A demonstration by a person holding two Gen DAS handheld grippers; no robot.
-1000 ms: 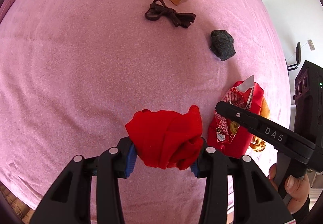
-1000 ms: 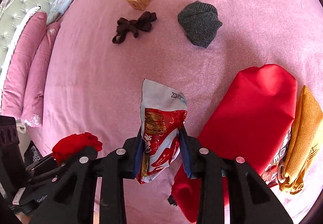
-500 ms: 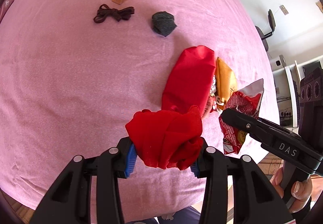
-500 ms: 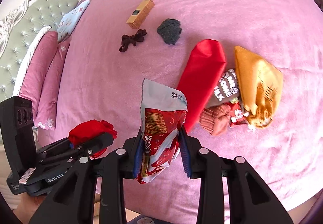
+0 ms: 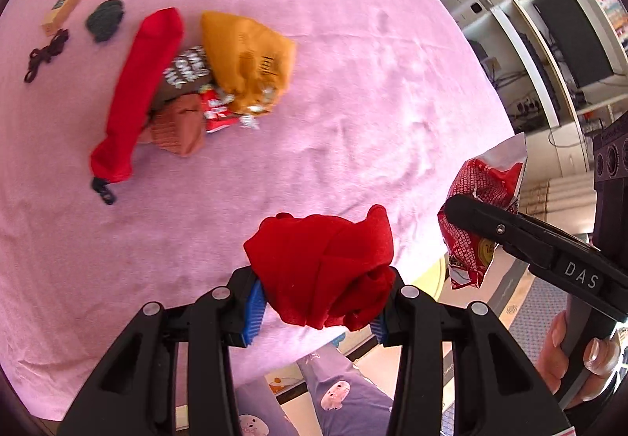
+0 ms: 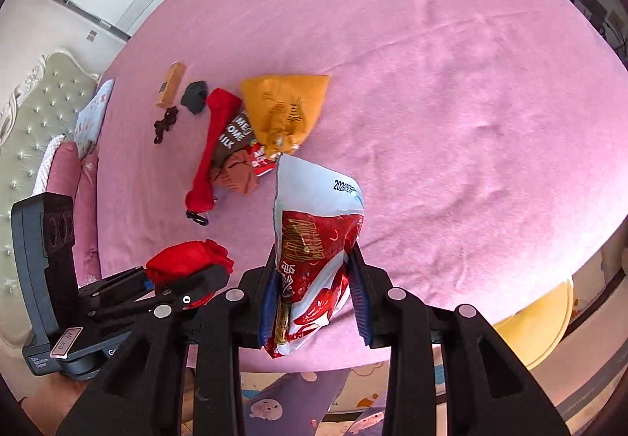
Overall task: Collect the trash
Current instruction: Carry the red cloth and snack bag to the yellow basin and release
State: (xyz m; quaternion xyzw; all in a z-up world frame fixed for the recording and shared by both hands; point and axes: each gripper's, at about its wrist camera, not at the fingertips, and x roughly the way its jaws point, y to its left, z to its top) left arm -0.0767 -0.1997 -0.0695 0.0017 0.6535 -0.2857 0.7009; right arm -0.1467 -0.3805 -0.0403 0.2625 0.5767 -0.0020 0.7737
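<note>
Both grippers are clamped, my left gripper (image 5: 320,304) on a crumpled red cloth wad (image 5: 322,271) and my right gripper (image 6: 312,298) on a red-and-silver foil snack bag (image 6: 314,251), just past the pink bedspread's (image 5: 353,82) near edge, where the slick bag, pinched low, could slip free.

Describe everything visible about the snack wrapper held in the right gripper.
The snack wrapper is a crinkled, glossy foil-like packet, red with gold print and Chinese characters, pale with a printed date toward its torn-open upper end. It stands roughly upright, pinched at its lower half between the blue-padded fingers of the right gripper, lifted clear of the pink bedspread near the bed's edge. Nothing else touches it.
</note>
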